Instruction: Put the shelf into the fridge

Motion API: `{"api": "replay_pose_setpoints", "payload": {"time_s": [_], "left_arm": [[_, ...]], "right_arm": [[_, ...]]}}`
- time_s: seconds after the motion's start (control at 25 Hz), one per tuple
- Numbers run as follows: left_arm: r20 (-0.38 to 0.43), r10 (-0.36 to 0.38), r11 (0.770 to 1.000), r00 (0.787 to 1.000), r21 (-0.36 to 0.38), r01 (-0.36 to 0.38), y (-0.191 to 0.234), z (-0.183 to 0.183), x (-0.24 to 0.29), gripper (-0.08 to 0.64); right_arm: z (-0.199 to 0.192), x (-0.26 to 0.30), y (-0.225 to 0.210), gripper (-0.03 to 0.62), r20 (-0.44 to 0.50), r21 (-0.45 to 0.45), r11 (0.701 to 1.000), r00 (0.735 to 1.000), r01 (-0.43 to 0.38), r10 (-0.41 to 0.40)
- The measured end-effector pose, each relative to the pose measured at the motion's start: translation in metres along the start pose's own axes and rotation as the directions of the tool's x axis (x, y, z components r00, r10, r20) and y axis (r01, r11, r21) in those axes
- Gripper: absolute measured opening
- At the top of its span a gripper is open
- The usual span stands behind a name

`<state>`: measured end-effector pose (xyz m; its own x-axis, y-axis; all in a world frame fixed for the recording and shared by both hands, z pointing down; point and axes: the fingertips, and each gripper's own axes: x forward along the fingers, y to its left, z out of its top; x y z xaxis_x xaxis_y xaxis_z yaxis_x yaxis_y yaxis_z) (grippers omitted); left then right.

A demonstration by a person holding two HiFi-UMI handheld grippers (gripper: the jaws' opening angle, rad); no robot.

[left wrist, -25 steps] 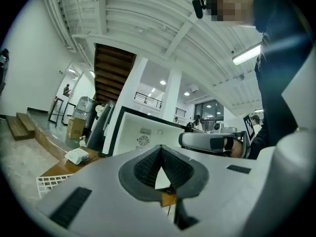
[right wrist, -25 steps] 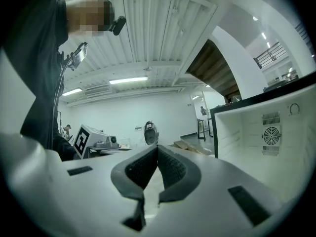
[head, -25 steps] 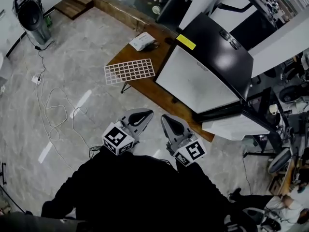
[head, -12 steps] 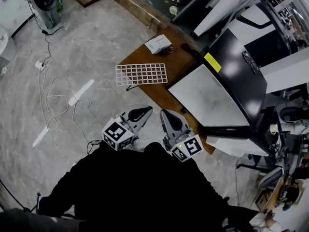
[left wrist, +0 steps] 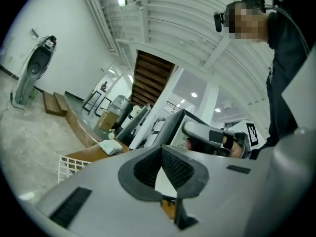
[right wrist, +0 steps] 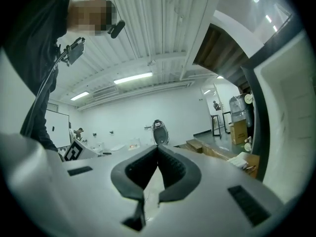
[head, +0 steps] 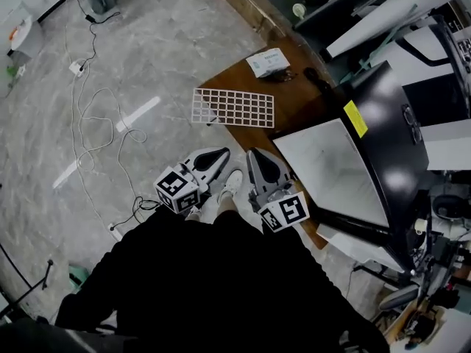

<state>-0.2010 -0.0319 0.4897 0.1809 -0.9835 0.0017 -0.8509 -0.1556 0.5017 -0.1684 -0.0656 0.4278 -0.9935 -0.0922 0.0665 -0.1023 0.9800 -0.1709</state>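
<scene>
White wire-grid shelf (head: 233, 107) lies flat at near-left edge of brown wooden table (head: 294, 94), one corner hanging past that edge. Prob. leaves a free rim for pinching. Black fridge w/ yellow sticker (head: 390, 116) stands at table's right side. Left gripper (head: 221, 154) & right gripper (head: 255, 156): jaws pressed together, nothing between, side by side, well short of shelf. Reads as approach, pick-up not begun.

Head view: whole shelf. Left gripper view: only a shelf corner, plus the other gripper. Right gripper view: no shelf, just fridge's edge.
</scene>
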Motion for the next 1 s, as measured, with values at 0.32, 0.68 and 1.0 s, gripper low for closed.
{"api": "replay_pose_setpoints", "payload": {"time_s": [0.32, 0.68, 1.0], "left_arm": [[0.133, 0.138, 0.940, 0.981, -0.330, -0.087, 0.086, -0.041, 0.005, 0.006], [0.280, 0.394, 0.725, 0.875, -0.680, -0.109, 0.195, -0.122, -0.013, 0.008], [0.268, 0.464, 0.632, 0.845, -0.768, -0.104, 0.242, -0.189, -0.013, 0.120]], "right_arm": [[-0.044, 0.051, -0.028, 0.006, -0.064, 0.047, 0.990, 0.989, -0.133, 0.136], [-0.111, 0.104, -0.042, 0.006, -0.099, 0.125, 0.971, 0.971, -0.205, 0.218], [-0.150, 0.125, -0.065, 0.006, -0.112, 0.180, 0.965, 0.971, -0.188, 0.210]]}}
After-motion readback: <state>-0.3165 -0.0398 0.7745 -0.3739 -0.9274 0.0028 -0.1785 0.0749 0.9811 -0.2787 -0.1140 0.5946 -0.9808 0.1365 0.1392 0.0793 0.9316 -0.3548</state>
